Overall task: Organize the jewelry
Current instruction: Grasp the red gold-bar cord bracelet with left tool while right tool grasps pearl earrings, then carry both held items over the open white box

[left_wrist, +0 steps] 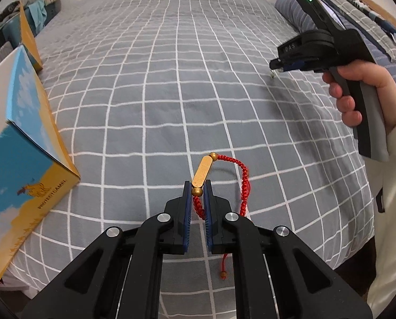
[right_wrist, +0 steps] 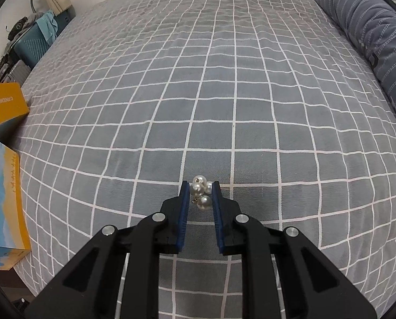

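My left gripper (left_wrist: 198,186) is shut on a red braided bracelet (left_wrist: 244,178) with a gold bar and gold beads, held above the grey checked bed (left_wrist: 158,93); its cord loops to the right and a tail hangs below. My right gripper (right_wrist: 201,186) is shut on a cluster of white pearls (right_wrist: 200,190) above the bed. In the left wrist view the right gripper (left_wrist: 276,65) is at the upper right, held in a hand, with something small dangling from its tip.
A blue and yellow box (left_wrist: 25,159) lies open at the bed's left edge, its lid (left_wrist: 29,37) standing behind; it also shows in the right wrist view (right_wrist: 3,199). Striped pillows (right_wrist: 370,40) lie at the right. A suitcase and clutter (right_wrist: 35,42) stand beyond the bed's left side.
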Tool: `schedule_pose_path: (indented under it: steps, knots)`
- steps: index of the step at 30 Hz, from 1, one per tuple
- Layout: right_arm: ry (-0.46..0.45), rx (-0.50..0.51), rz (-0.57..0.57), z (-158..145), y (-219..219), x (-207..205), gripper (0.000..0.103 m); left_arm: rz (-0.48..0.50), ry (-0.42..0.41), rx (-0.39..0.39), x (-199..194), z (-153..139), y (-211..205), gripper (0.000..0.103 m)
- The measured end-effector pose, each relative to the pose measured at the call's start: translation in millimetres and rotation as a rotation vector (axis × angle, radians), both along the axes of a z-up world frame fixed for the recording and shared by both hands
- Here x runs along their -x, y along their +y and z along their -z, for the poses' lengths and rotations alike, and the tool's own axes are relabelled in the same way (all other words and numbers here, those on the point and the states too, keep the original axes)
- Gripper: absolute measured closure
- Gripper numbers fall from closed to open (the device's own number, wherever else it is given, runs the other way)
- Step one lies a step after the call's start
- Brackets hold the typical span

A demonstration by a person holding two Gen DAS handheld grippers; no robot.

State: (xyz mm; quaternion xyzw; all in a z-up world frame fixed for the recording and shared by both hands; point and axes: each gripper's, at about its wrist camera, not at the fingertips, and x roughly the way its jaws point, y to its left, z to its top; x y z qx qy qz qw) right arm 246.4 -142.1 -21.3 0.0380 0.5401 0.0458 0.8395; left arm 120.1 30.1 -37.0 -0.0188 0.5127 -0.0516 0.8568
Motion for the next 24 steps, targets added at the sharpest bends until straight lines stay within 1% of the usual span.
schedule_pose_path:
  steps: [13, 14, 15, 24]
  knots:
    - [-0.059, -0.020, -0.012, -29.9, 1.7, 13.0, 0.087, -0.042, -0.038, -0.005, -13.2, -18.5, 11.9, 0.095]
    - [-0.066, -0.017, -0.013, -33.0, 2.8, 14.4, 0.088, -0.048, -0.041, -0.006, -15.0, -20.7, 13.2, 0.095]
    - [-0.072, -0.010, -0.014, -35.7, 4.2, 15.5, 0.092, -0.055, -0.046, -0.008, -17.5, -23.2, 14.7, 0.095]
    - [-0.107, -0.023, -0.043, -52.9, 18.3, 22.8, 0.092, -0.097, -0.087, -0.014, -34.3, -48.4, 26.5, 0.095]
